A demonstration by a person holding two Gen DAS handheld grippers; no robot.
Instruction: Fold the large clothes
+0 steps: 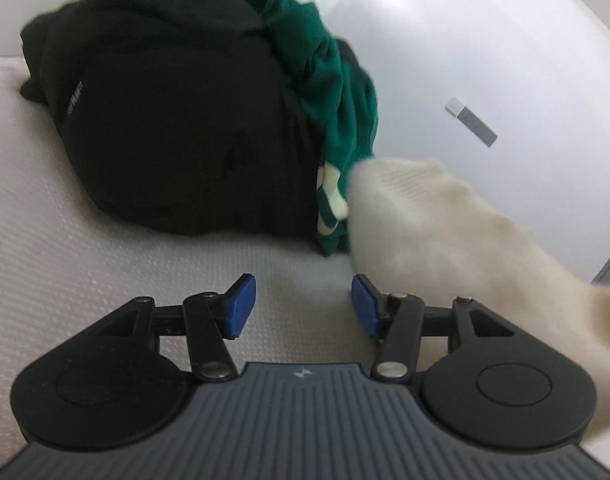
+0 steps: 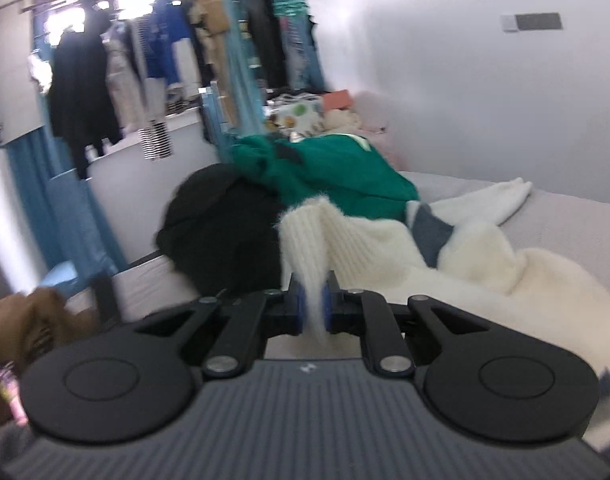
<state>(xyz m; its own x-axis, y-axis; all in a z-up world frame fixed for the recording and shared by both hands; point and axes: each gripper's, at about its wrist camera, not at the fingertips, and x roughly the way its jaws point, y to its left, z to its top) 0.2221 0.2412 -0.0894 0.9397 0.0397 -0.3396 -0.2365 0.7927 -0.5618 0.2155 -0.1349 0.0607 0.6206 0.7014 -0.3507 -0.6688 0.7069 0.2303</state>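
Folding has barely begun. The right tool point(image 2: 313, 308) pinches a ribbed edge of the cream sweater point(image 2: 465, 276), which lies rumpled on the bed point(image 1: 85, 248). The left tool point(image 1: 304, 306) is spread, empty. Black point(image 1: 165, 120) and green point(image 1: 337, 92) garments wait, piled at the far end.

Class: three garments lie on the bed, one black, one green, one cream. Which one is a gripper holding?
The cream sweater. The right gripper is shut on its ribbed edge, while the black garment and green garment lie untouched behind it.
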